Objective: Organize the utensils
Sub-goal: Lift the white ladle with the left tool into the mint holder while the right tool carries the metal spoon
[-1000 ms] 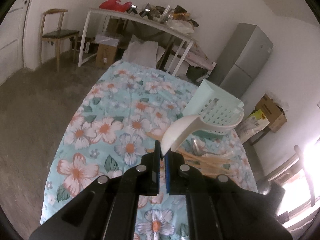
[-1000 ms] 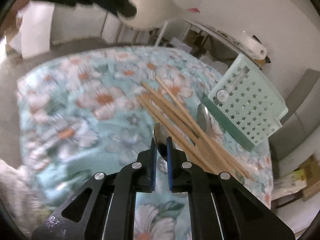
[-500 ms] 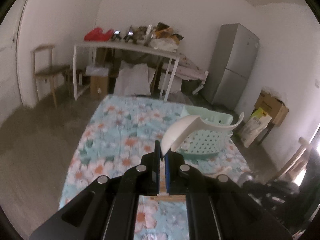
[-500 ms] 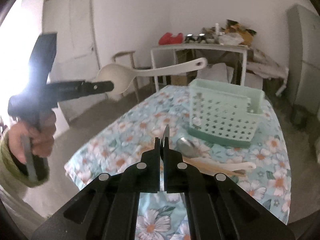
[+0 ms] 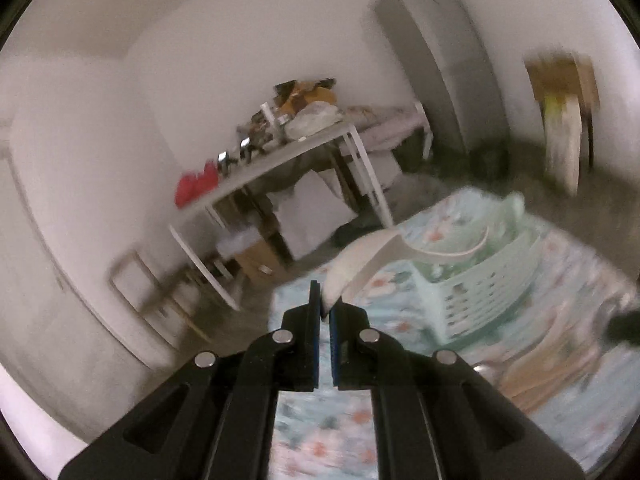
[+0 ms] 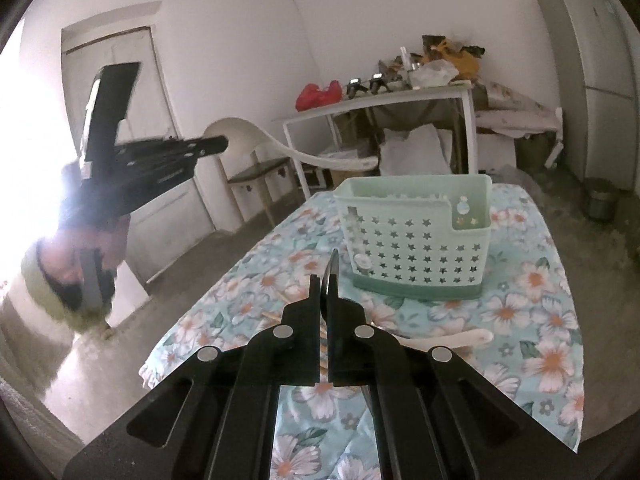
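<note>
My left gripper (image 5: 325,312) is shut on the bowl of a white plastic ladle (image 5: 360,264), whose handle reaches out over the mint green utensil basket (image 5: 480,284). In the right wrist view the left gripper (image 6: 216,145) holds the ladle (image 6: 320,156) in the air, left of and above the basket (image 6: 416,240). My right gripper (image 6: 324,300) is shut on a metal spoon (image 6: 331,276), held edge-on above the floral tablecloth, in front of the basket. Wooden chopsticks (image 5: 548,368) and a white spoon (image 6: 460,338) lie on the cloth.
The table has a floral cloth (image 6: 520,320), with its edge to the left. Behind stand a white table with clutter (image 6: 380,96), a wooden chair (image 6: 260,172), a grey fridge (image 6: 592,72) and a door (image 6: 120,120).
Both grippers lifted and tilted up from the table with their utensils. The left gripper rolled, and its view is motion-blurred. The right gripper moved closer to the basket.
</note>
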{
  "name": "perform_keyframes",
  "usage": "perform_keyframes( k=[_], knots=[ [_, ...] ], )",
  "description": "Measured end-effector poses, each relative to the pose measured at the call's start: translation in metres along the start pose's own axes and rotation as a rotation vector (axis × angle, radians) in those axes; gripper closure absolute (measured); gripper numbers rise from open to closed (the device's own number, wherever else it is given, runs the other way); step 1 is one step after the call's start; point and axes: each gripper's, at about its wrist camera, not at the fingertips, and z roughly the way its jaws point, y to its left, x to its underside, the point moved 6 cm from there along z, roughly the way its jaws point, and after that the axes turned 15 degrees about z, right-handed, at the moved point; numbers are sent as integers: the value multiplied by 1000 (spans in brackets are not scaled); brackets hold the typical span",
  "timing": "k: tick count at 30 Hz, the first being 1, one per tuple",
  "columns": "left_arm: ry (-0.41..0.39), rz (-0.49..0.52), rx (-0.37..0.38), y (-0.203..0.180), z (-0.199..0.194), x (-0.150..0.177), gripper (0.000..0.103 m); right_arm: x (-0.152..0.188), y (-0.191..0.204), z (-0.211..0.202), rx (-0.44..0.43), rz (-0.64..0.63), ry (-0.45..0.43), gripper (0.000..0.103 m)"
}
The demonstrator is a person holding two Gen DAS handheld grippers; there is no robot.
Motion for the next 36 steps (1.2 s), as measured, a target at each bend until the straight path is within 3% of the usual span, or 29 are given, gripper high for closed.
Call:
perform_keyframes(
  k=[4,7,12,15,18,25,32,36],
  knots=[
    [58,228,-47,-10,24,-14,100,-1,-6,3,-2,10,-1,102],
    [97,344,-61,-17,43,-23,99,-1,-9,6,3,16,1,102],
    [152,335,28,-25,76,-33,96,-2,-15,9,10,26,7,102],
    [164,242,119,-26,96,-42,91,-4,-18,9,21,31,6,102],
    [160,119,196,-26,109,-47,75,-6,-22,9,37,37,4,102],
    [70,-211,379,-11,118,-51,50,-15,-28,5,43,55,1,102],
    [-29,-530,443,24,102,-20,41,-53,-33,-18,-43,130,-41,102],
    [-38,-626,434,30,89,9,36,-93,-30,-36,-102,143,-110,102]
  ],
)
